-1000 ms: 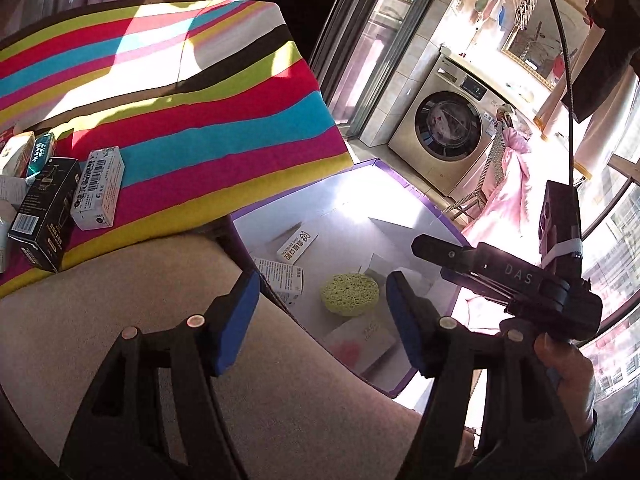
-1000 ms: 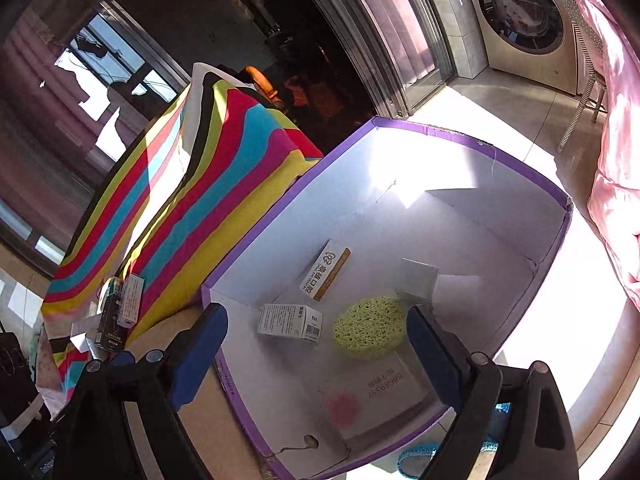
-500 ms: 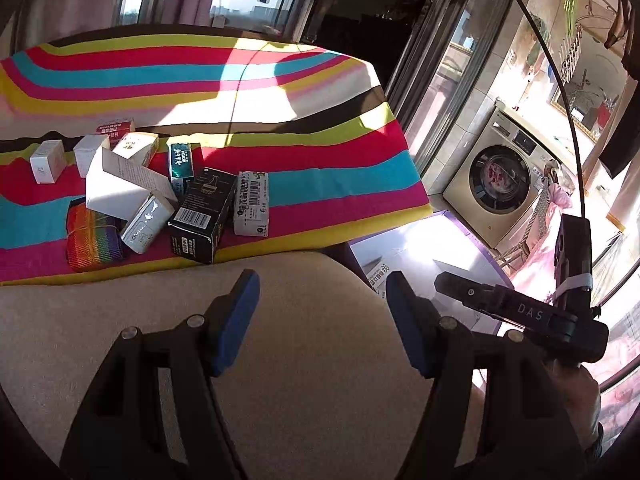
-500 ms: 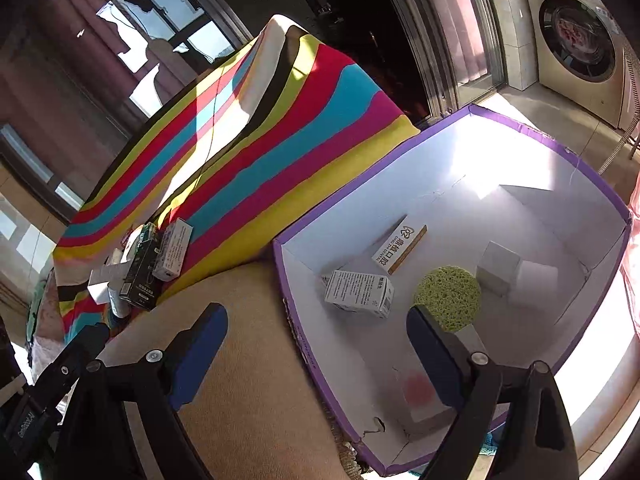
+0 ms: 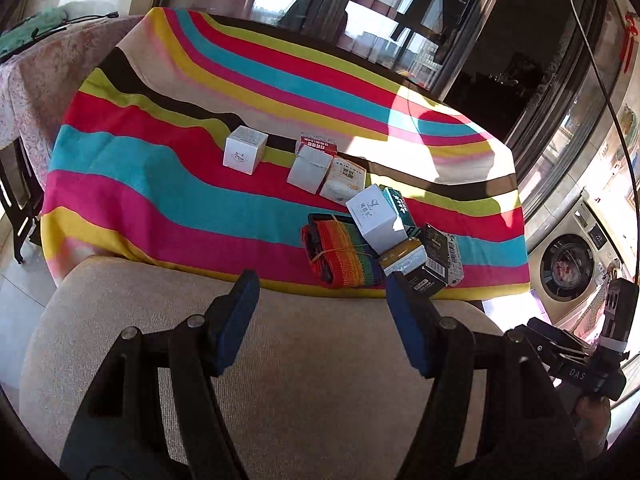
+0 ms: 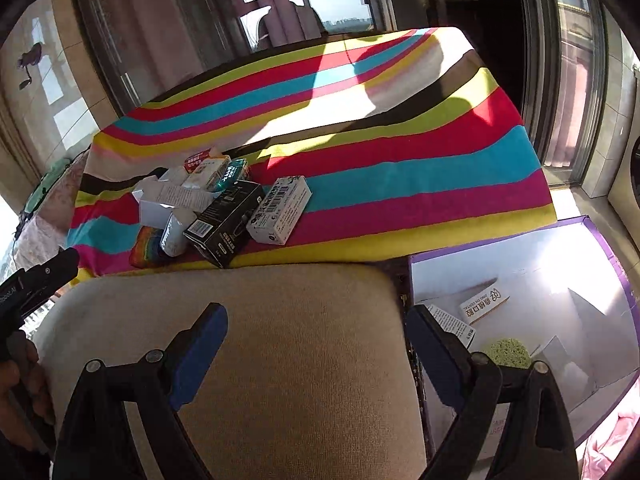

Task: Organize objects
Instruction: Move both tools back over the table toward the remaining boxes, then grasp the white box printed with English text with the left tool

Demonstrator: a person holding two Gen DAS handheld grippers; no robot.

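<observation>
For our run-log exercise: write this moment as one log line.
left tool: open, empty | right tool: open, empty | small boxes: clustered on striped cloth | purple-edged box: partly filled

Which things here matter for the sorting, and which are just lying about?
Job:
- boxes piled on the striped cloth
- lone white box
- rainbow pouch
- purple-edged bin with the green sponge
- both hand-held grippers, left and right, open and empty

Lying about:
- beige cushion
- washing machine

nine small boxes (image 5: 245, 150), one rainbow pouch (image 5: 342, 254), one purple-edged bin (image 6: 600, 240)
</observation>
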